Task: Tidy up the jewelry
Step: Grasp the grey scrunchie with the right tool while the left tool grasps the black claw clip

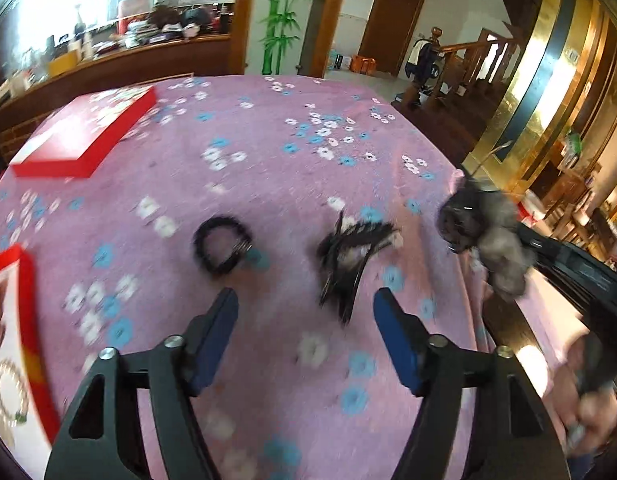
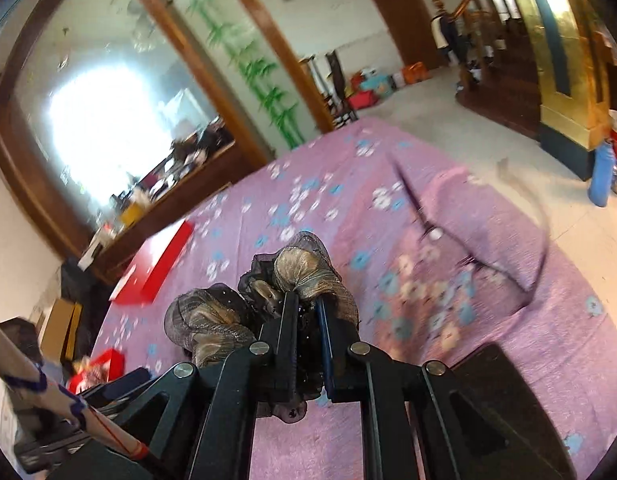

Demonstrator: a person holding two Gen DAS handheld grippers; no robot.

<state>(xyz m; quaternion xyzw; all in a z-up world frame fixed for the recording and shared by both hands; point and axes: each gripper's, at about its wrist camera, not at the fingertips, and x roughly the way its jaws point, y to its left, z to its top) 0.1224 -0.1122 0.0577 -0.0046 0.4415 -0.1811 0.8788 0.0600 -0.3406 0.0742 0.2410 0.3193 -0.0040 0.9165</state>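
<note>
We find the left gripper (image 1: 306,304) with its blue-padded fingers spread apart and nothing between them, hovering over the table (image 1: 268,168) with its pink flowered cloth. Just ahead of its left finger lies a black bracelet (image 1: 222,245), flat on the cloth. Ahead of its right finger, slightly inside the gap, lies a black feathered hair clip (image 1: 354,256) (blurred, so its details cannot be told).

The right gripper (image 2: 306,304) is clamped on a grey-brown gauze hair bow (image 2: 268,300), whose folds bulge out ahead and to the left of the fingertips. In the left wrist view this bow (image 1: 488,236) hangs above the table's right edge, well apart from the left gripper.

A red box lid (image 1: 84,132) rests near the far left corner. At the near left edge, an open red box (image 1: 32,340) holds a pearl bracelet (image 1: 8,394).
</note>
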